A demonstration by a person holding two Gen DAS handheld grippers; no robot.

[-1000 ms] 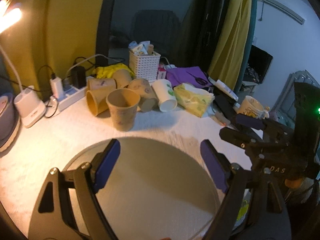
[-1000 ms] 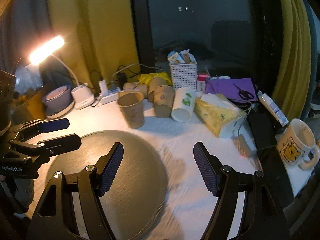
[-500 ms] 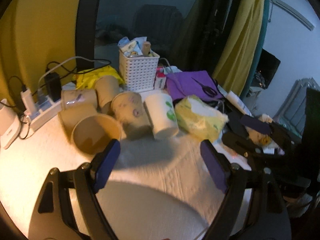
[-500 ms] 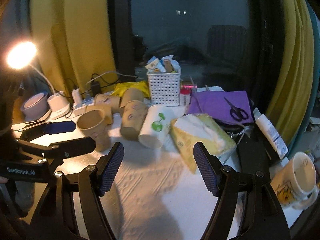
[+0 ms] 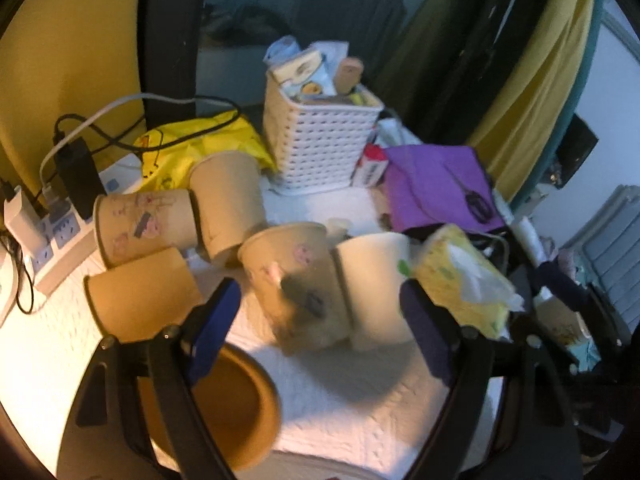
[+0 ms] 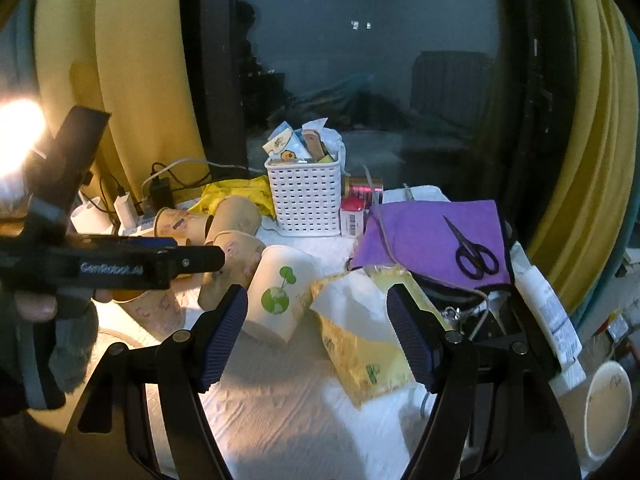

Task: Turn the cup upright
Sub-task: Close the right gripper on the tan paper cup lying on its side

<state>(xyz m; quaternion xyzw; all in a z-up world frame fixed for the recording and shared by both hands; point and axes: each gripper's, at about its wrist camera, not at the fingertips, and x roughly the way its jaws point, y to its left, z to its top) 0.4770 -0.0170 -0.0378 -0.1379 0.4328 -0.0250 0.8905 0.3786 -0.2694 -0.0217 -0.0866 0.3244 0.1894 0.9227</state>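
Left wrist view: close, angled down at tipped brown paper cups (image 5: pixel 296 276). Right wrist view: higher, farther back. Shared: white perforated plastic basket (image 5: pixel 320 152) (image 6: pixel 306 200).

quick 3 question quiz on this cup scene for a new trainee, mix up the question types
1. True or false: the white cup with the green globe print stands upright.
2. Multiple choice: the black scissors lie on a) the purple cloth b) the yellow tissue pack c) the white basket.
3. Fill in: both the left gripper and the right gripper have their jaws ____, gripping nothing.

Key: 1 false, it lies on its side. 2 a. 3 open.
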